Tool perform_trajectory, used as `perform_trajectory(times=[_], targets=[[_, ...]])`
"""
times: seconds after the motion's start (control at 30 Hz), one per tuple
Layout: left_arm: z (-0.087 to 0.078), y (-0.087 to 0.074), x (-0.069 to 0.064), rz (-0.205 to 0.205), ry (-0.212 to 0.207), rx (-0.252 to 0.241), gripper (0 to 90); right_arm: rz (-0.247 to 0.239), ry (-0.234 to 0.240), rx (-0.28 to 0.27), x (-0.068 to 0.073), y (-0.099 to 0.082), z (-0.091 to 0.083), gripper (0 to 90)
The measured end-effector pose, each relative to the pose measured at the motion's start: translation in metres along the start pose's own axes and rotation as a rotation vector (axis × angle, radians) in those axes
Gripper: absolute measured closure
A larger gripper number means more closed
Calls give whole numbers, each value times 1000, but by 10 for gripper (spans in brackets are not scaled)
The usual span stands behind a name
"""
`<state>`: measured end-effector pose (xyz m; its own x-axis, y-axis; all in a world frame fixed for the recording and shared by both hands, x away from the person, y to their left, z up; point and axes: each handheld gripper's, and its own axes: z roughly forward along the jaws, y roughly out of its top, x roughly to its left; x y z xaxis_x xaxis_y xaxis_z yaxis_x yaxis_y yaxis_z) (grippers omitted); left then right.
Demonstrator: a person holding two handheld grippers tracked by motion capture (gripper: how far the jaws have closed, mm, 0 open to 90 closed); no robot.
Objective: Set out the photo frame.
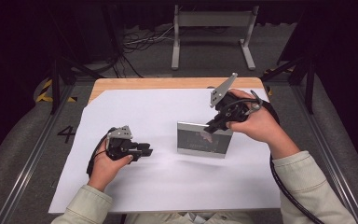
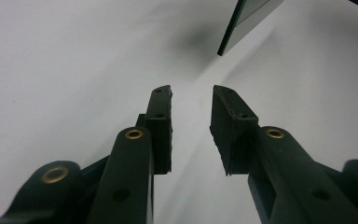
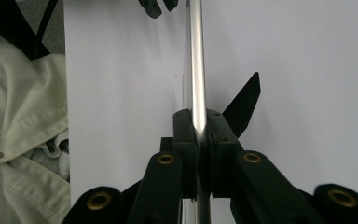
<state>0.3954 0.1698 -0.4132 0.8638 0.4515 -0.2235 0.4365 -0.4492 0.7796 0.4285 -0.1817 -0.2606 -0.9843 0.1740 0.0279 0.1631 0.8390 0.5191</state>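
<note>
Silver frame [image 1: 202, 138] clamped by right gripper [image 1: 213, 125].

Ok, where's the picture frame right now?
In the high view the picture frame stands right of centre on the white sheet, its top edge clamped by the right tongs, with the left tongs apart to its left.
</note>
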Motion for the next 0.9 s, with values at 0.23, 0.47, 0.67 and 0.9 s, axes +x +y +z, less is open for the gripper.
perform_trajectory(times=[0.23,0.47,0.67,0.9], targets=[[-5,-4,0,-7,16,-2,694,-70,27,20,-6,3,8,845],[-7,-7,0,-18,20,-5,694,-101,68,20,-12,3,18,845],[-6,-7,0,-12,18,0,694,-116,93,15,-18,0,26,845],[-6,-7,0,-12,17,2,694,-122,116,9,-23,-5,33,845]])
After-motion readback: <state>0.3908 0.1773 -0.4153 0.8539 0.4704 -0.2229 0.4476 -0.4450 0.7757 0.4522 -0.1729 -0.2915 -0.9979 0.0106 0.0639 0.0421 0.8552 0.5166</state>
